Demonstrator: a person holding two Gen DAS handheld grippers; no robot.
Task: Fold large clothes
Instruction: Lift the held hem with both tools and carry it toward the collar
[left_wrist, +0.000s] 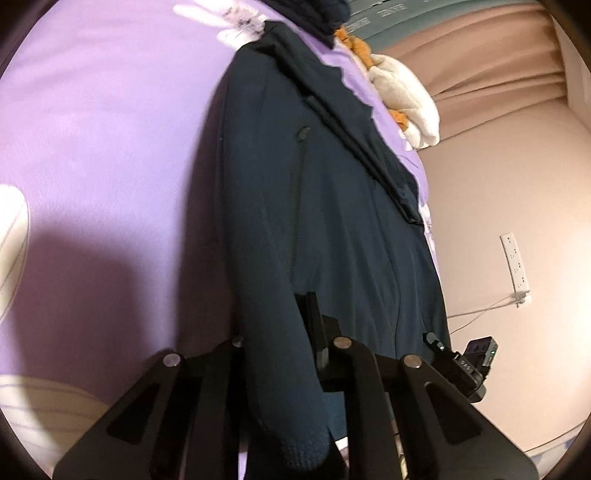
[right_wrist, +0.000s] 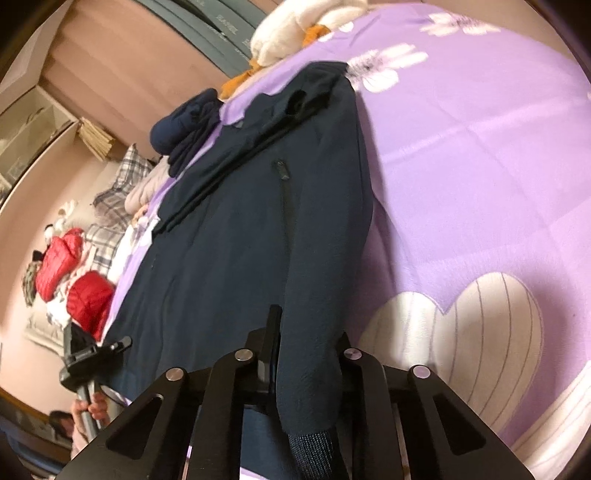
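Note:
A large dark navy jacket lies spread on a purple bedspread; it also shows in the right wrist view. My left gripper is shut on the jacket's sleeve near the ribbed cuff, which drapes between the fingers. My right gripper is shut on the other sleeve, its cuff hanging toward the camera. A chest zip pocket faces up. The other gripper shows at the left of the right wrist view.
A white and orange plush toy and a folded dark garment lie near the bed's far edge. Red jackets and plaid bedding lie on the floor. A wall socket is on the wall.

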